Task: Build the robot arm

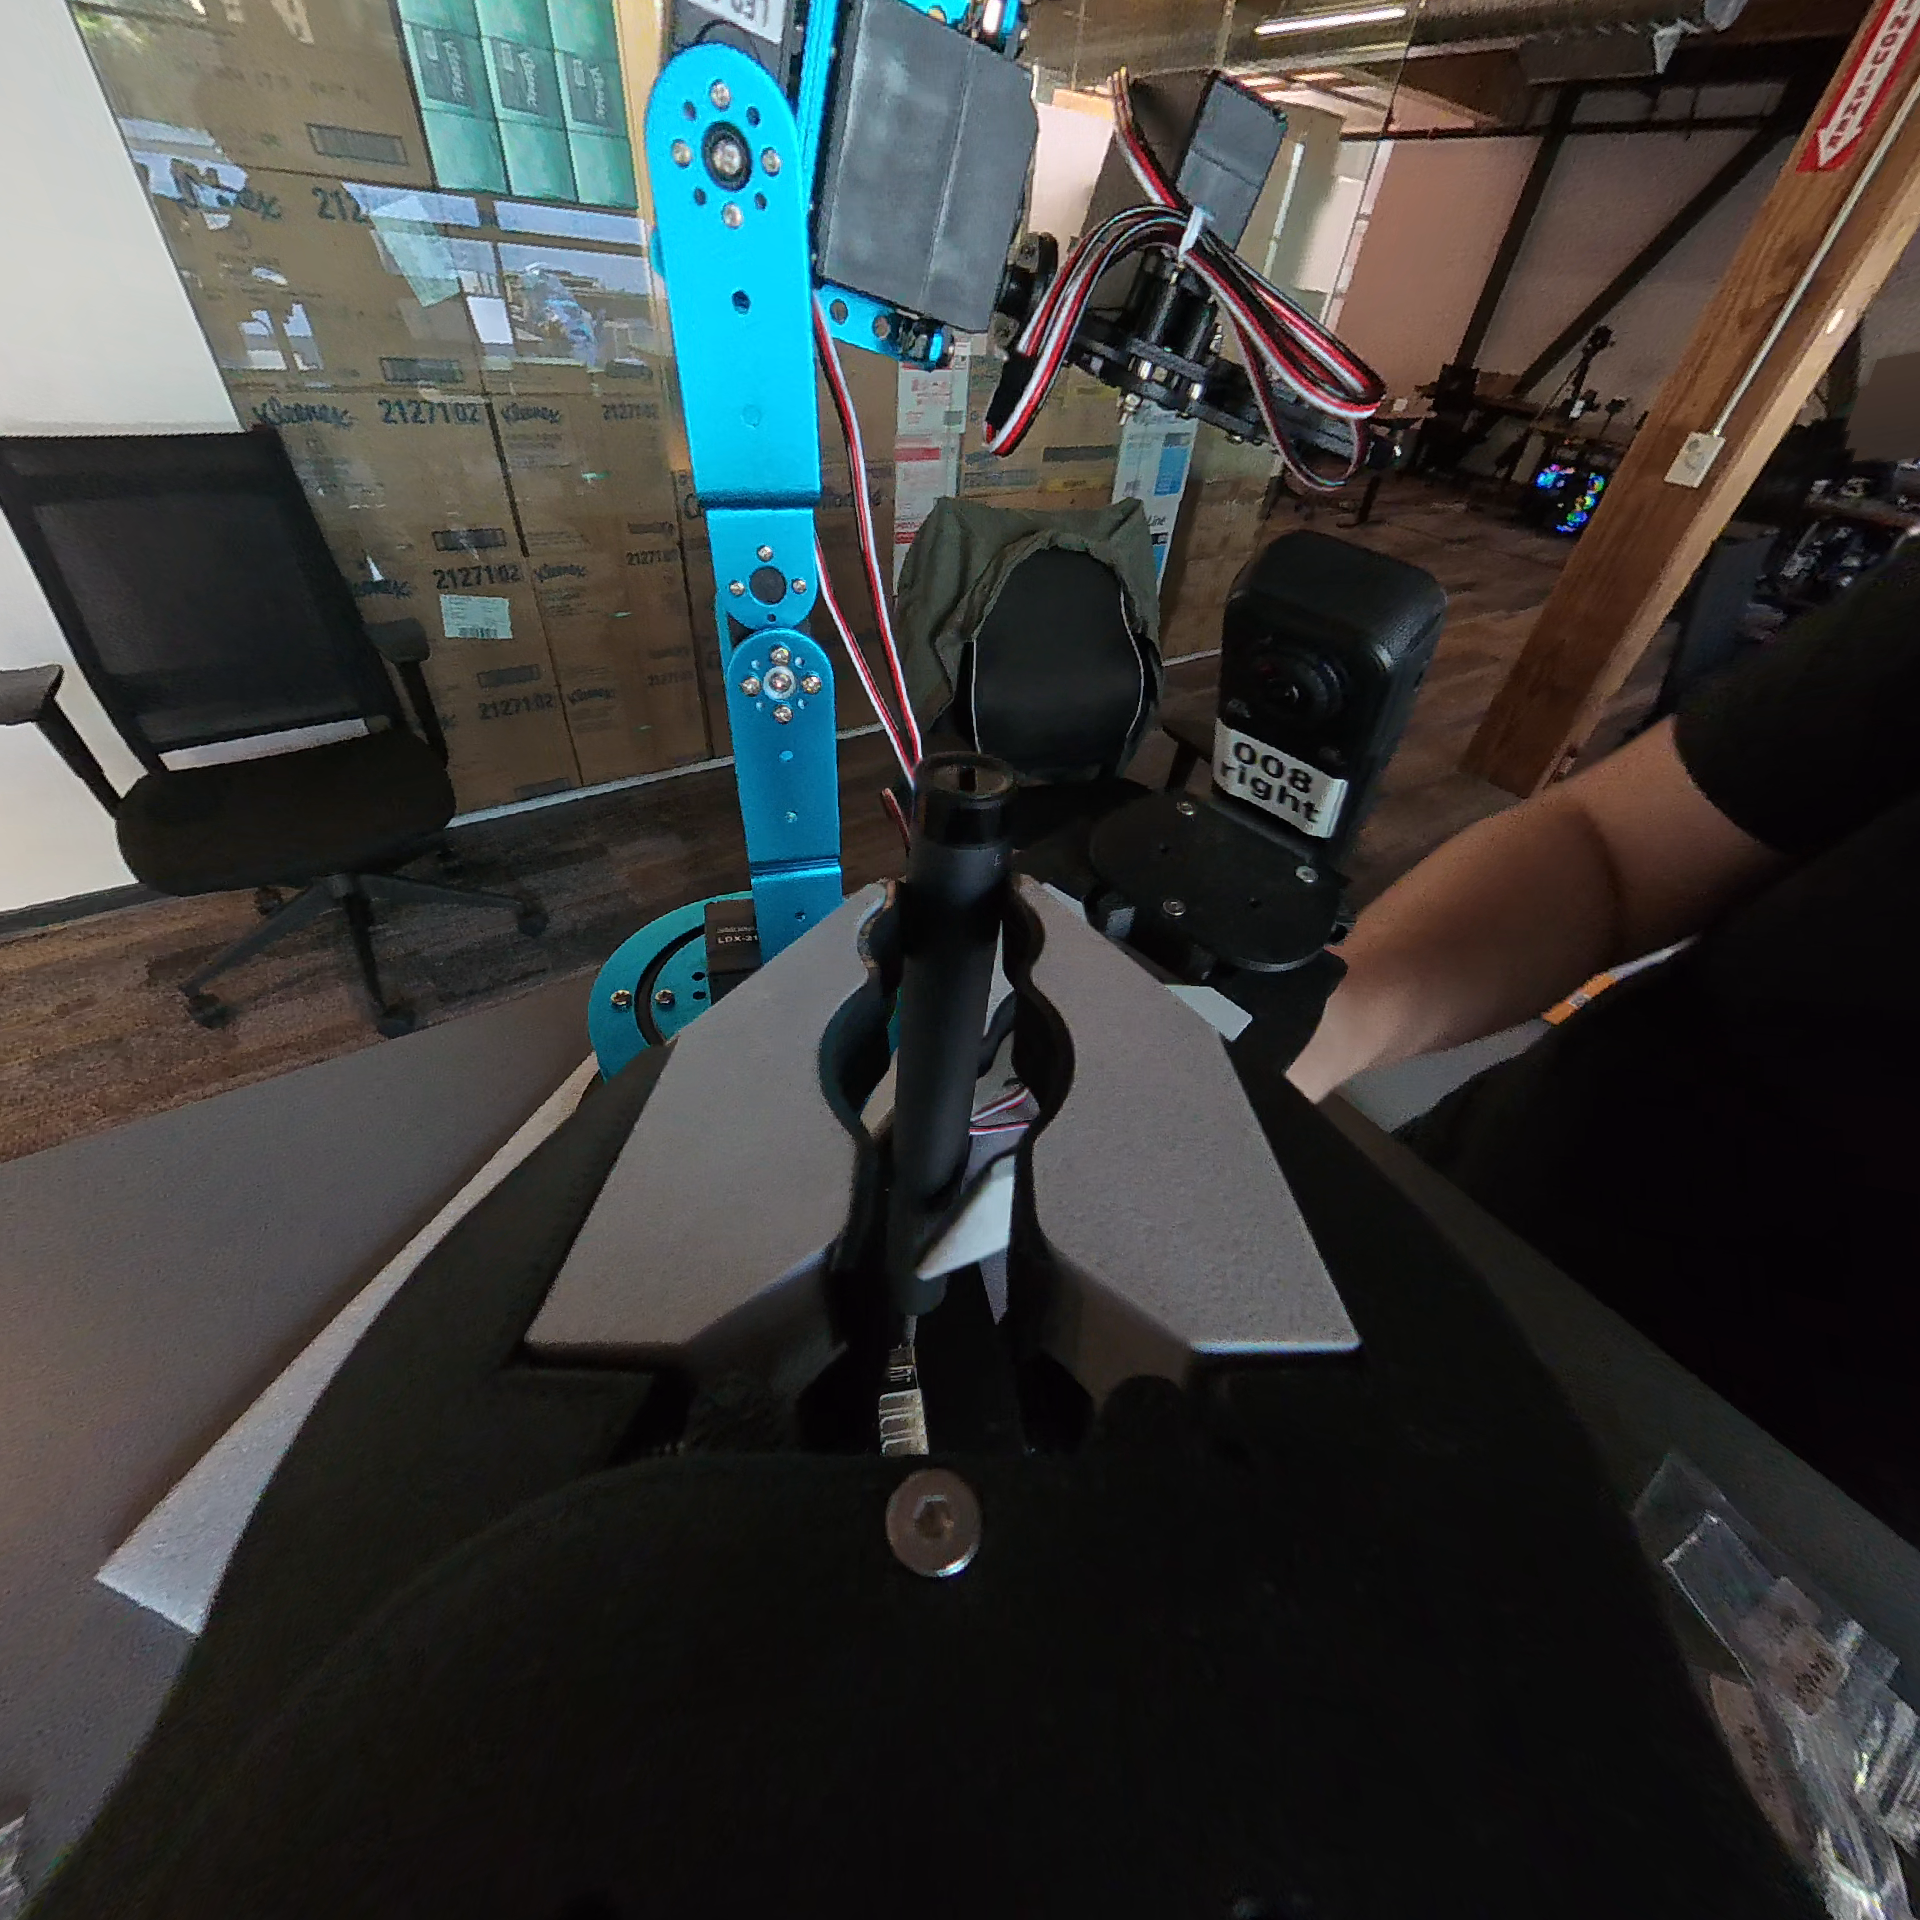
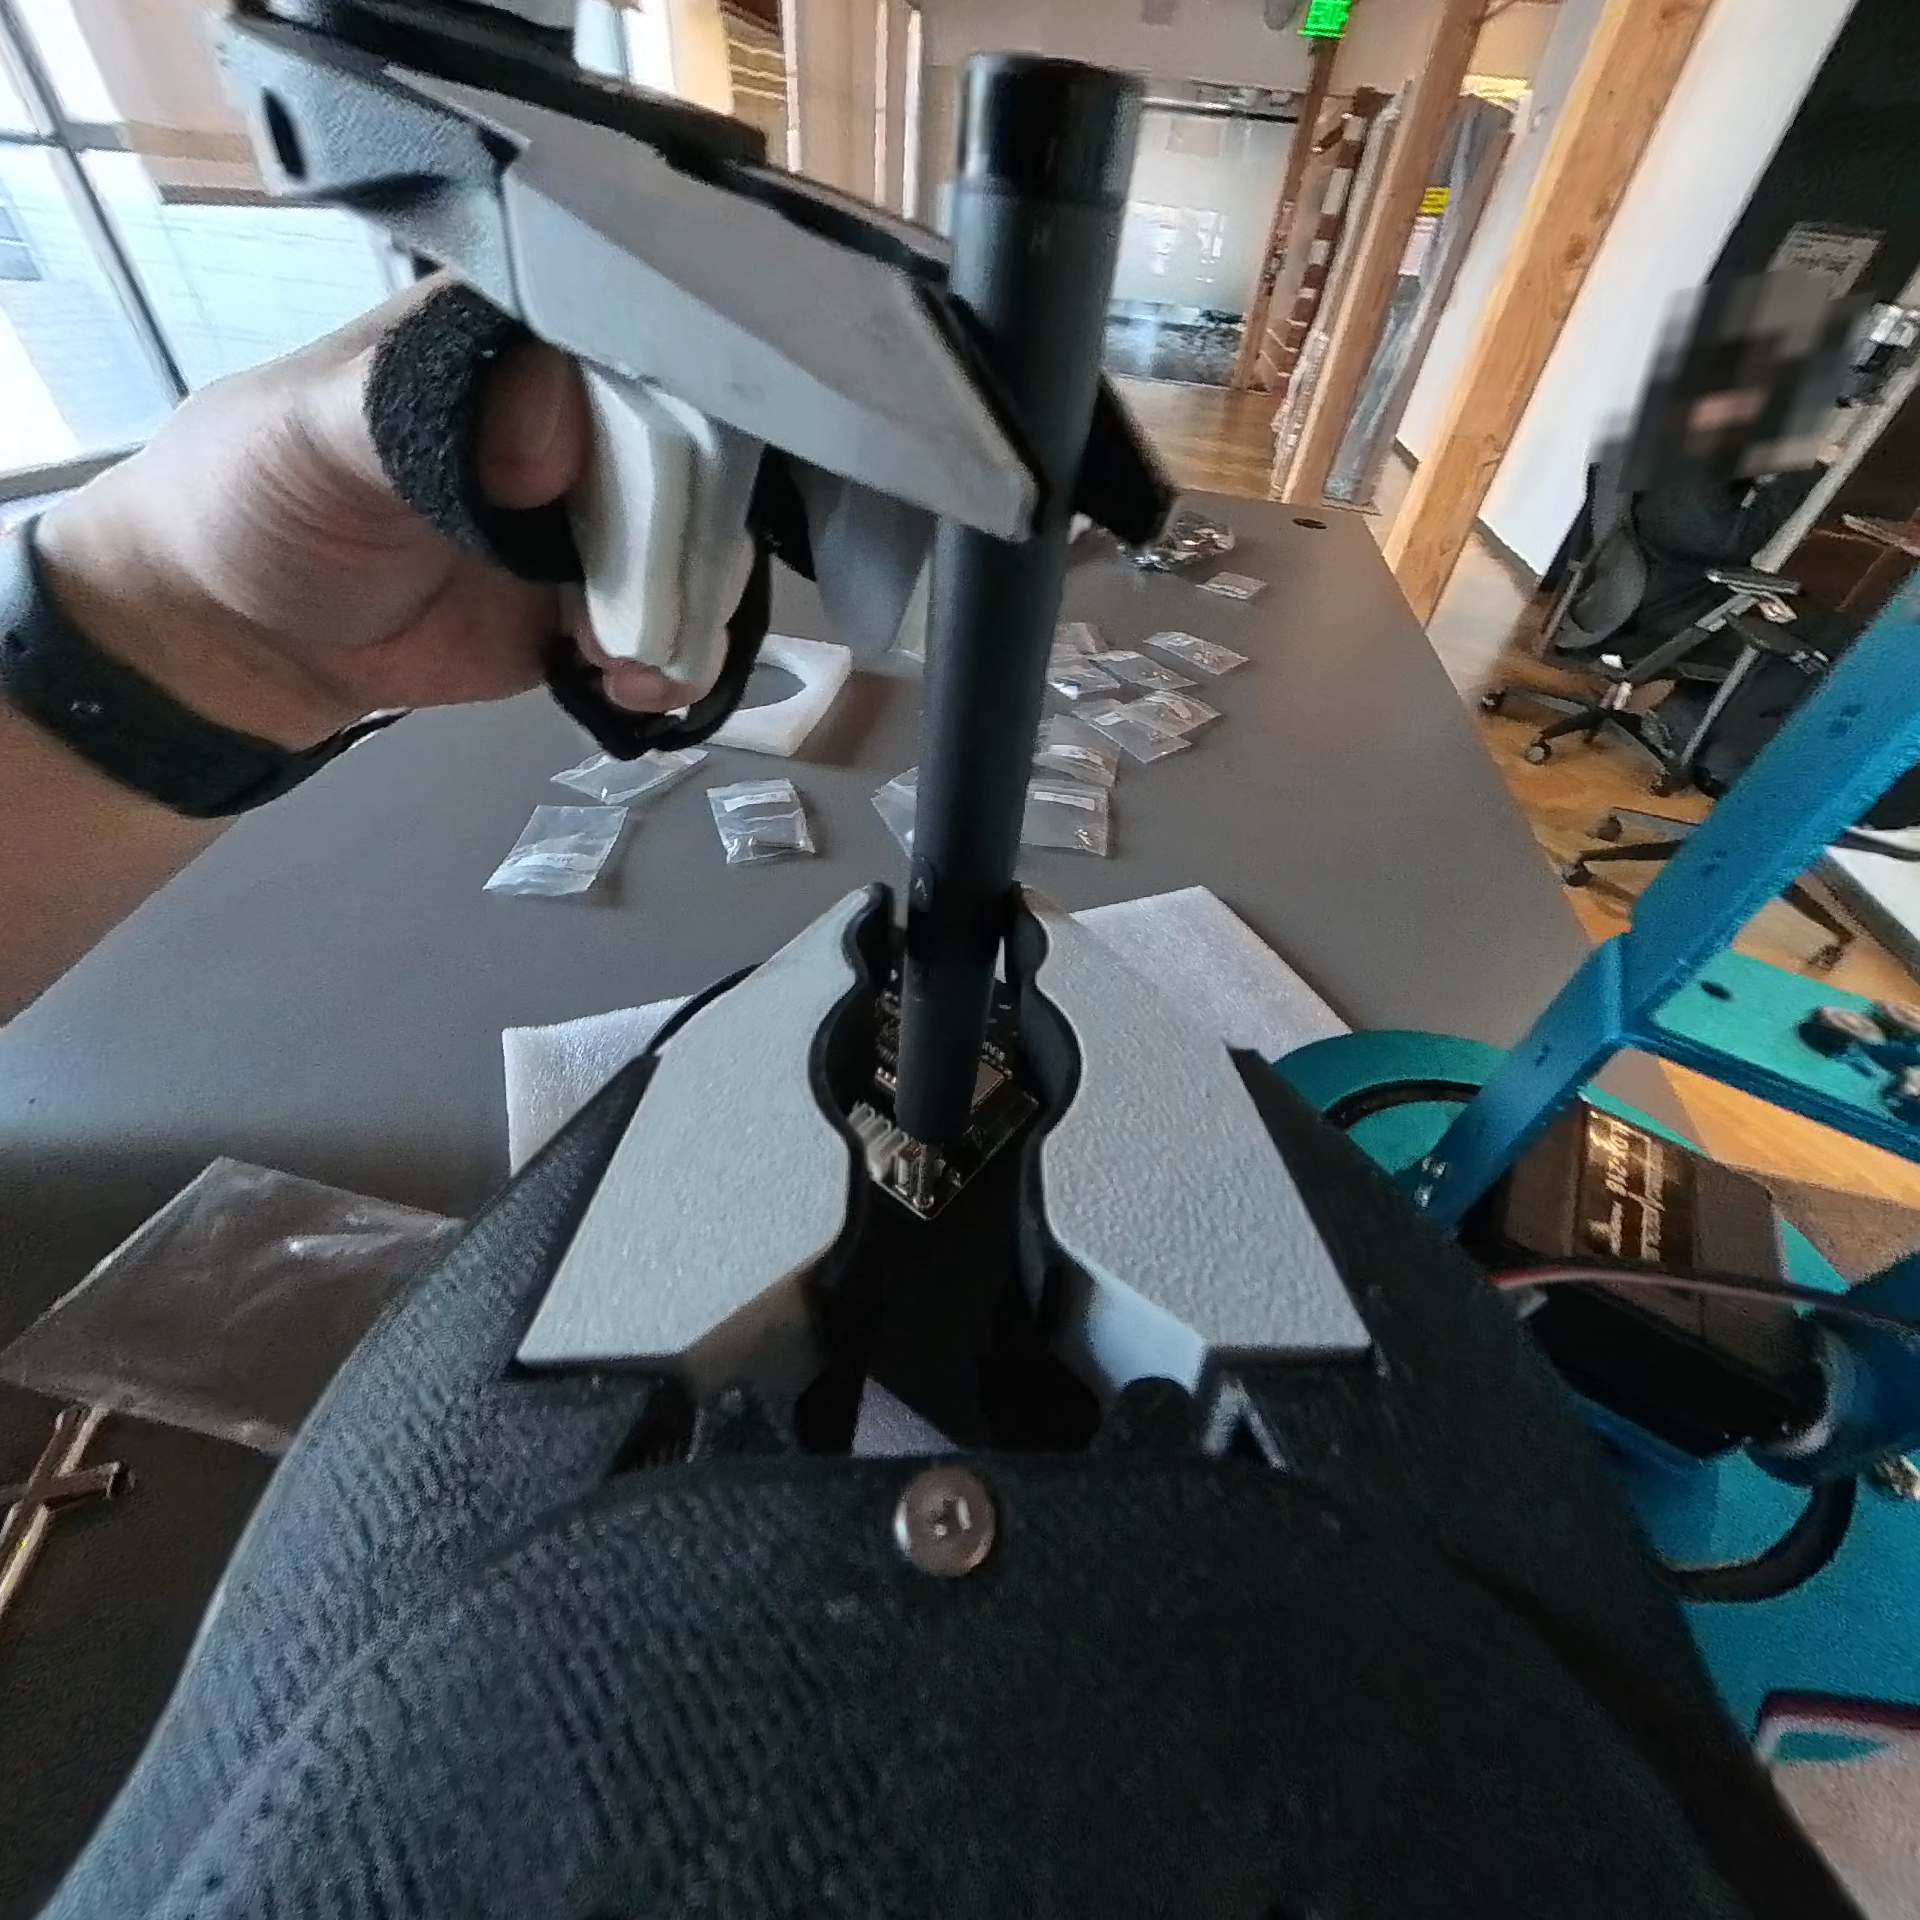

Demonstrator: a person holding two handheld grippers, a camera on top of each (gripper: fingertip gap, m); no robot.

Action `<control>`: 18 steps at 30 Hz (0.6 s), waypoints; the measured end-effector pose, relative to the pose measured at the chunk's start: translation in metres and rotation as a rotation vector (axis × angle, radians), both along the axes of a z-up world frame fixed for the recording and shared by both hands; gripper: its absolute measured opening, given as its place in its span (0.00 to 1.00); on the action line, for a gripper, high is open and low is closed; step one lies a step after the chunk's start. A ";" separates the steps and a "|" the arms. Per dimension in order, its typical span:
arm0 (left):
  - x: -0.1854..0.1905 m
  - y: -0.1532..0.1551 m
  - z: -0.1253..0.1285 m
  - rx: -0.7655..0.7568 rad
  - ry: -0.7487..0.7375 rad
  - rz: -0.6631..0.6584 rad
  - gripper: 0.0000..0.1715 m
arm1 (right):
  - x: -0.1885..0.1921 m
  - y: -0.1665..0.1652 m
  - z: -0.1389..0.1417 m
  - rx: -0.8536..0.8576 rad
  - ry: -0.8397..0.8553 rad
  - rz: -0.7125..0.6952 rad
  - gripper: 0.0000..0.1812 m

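Observation:
My left gripper [image 1: 951, 904] is shut on a black cylindrical electric screwdriver [image 1: 940, 1039], which stands upright; its top end sticks out past the fingertips. In the right wrist view the left gripper [image 2: 1081, 499] clamps the screwdriver [image 2: 997, 520] high up, held by a hand [image 2: 312, 561]. My right gripper [image 2: 951, 914] closes around the screwdriver's lower shaft. The tool's tip points down onto a small black circuit board [image 2: 977, 1138] lying on white foam [image 2: 1195, 956]. The right gripper's camera body [image 1: 1320, 665] shows behind the tool.
A blue metal robot arm [image 1: 769, 416] stands just behind on a round teal base [image 2: 1382, 1091]. Several small clear bags [image 2: 561, 847] lie on the grey table [image 2: 312, 987]. A cross wrench [image 2: 52, 1496] and a clear sheet [image 2: 208, 1299] lie at left. An office chair [image 1: 239, 707] stands beyond. There is about 8 cm between the tips of the two grippers.

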State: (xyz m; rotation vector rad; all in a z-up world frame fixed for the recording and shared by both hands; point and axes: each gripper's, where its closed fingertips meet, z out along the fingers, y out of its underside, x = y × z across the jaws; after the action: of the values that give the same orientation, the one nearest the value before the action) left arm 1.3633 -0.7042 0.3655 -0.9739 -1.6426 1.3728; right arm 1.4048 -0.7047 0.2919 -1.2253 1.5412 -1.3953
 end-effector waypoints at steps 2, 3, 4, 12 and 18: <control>0.000 0.001 0.000 -0.007 0.001 -0.004 0.09 | 0.000 0.003 -0.007 -0.016 0.035 0.043 0.14; 0.000 0.002 0.000 -0.011 0.003 -0.010 0.09 | 0.000 0.005 -0.010 -0.021 0.047 0.067 0.15; -0.001 0.003 0.000 -0.013 0.003 -0.017 0.09 | -0.001 0.006 -0.012 -0.032 0.054 0.081 0.15; 0.000 0.009 0.000 -0.041 0.009 -0.069 0.09 | -0.002 0.007 -0.011 -0.030 0.022 0.173 0.09; 0.000 0.007 0.003 0.008 0.118 -0.096 0.11 | -0.002 0.003 -0.011 -0.016 0.021 0.078 0.09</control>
State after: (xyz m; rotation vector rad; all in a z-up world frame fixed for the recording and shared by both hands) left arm 1.3636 -0.6972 0.3682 -0.9369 -1.4946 1.3325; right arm 1.4032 -0.7013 0.2812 -1.3000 1.4824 -1.3507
